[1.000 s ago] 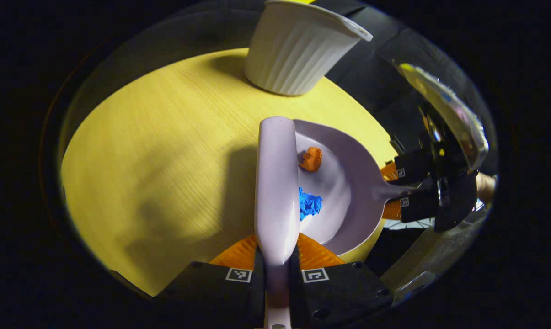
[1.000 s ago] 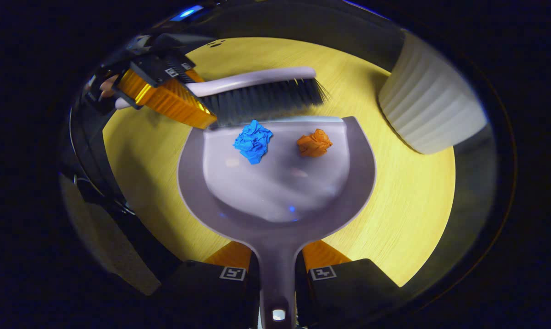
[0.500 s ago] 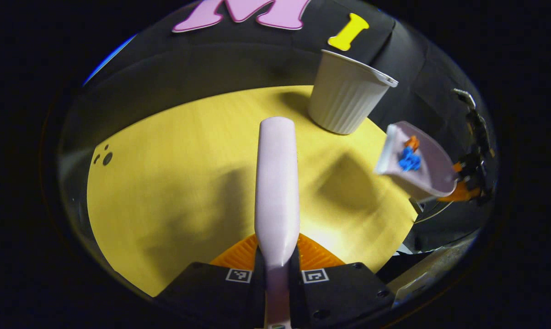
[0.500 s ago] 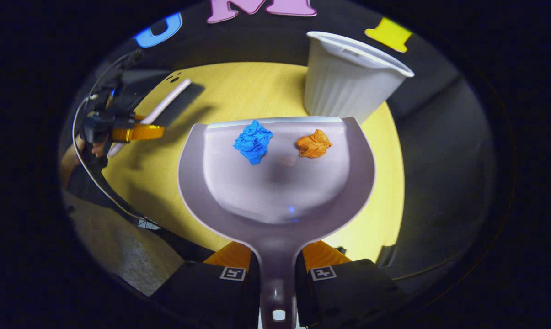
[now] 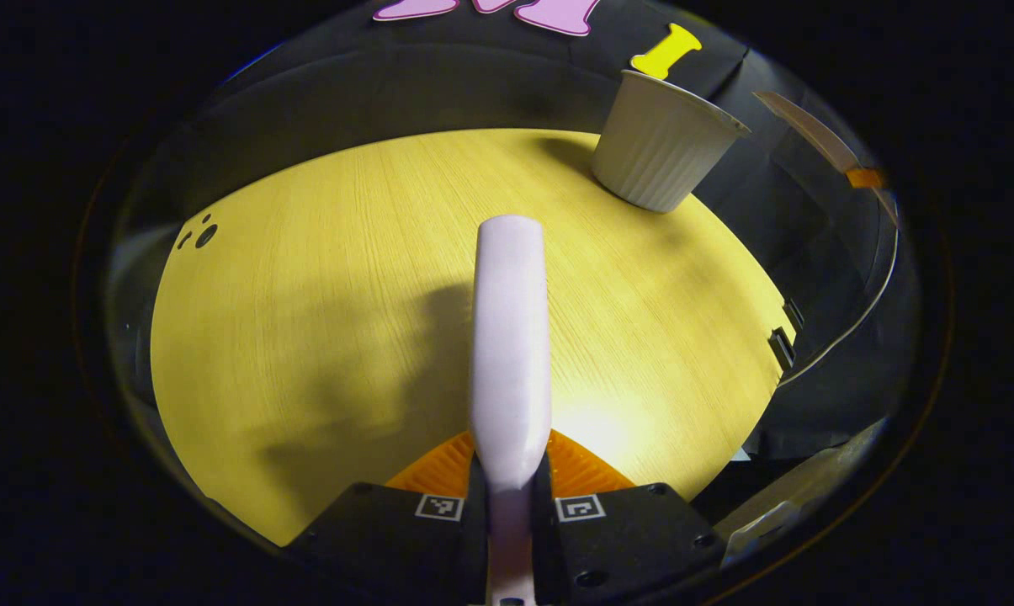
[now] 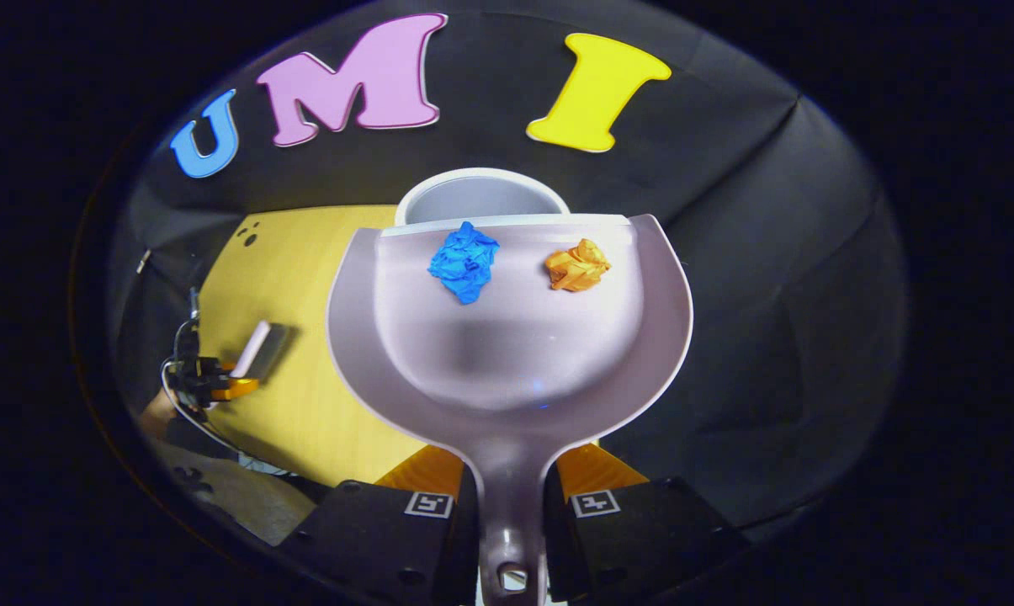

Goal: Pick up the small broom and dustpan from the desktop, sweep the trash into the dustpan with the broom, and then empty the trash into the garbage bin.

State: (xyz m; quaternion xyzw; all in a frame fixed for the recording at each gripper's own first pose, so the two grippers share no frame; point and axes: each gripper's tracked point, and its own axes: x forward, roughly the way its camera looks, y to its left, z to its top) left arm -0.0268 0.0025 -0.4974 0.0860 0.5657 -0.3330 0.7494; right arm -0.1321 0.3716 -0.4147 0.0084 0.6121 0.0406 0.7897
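My left gripper [image 5: 511, 486] is shut on the handle of the pale lilac broom [image 5: 511, 337], which points forward above the yellow tabletop [image 5: 305, 295]. My right gripper [image 6: 511, 498] is shut on the handle of the lilac dustpan [image 6: 507, 353], held up in the air. A blue paper ball [image 6: 464, 263] and an orange paper ball [image 6: 578, 265] lie near the pan's front lip. The white ribbed garbage bin [image 6: 477, 192] stands just beyond and below that lip; its open mouth shows. From the left gripper view the bin [image 5: 662, 153] is at the table's far right, and the dustpan [image 5: 809, 135] hangs edge-on beyond it.
The black cloth wall closes off the back. The table's right edge [image 5: 767, 337] drops off to dark cloth. In the right gripper view the broom [image 6: 252, 349] and the other gripper sit far off at the lower left, over the table [image 6: 305, 404].
The right gripper has lifted the dustpan off the table and carried it up to the bin, both paper balls still in it. The broom has drawn back, away from the pan.
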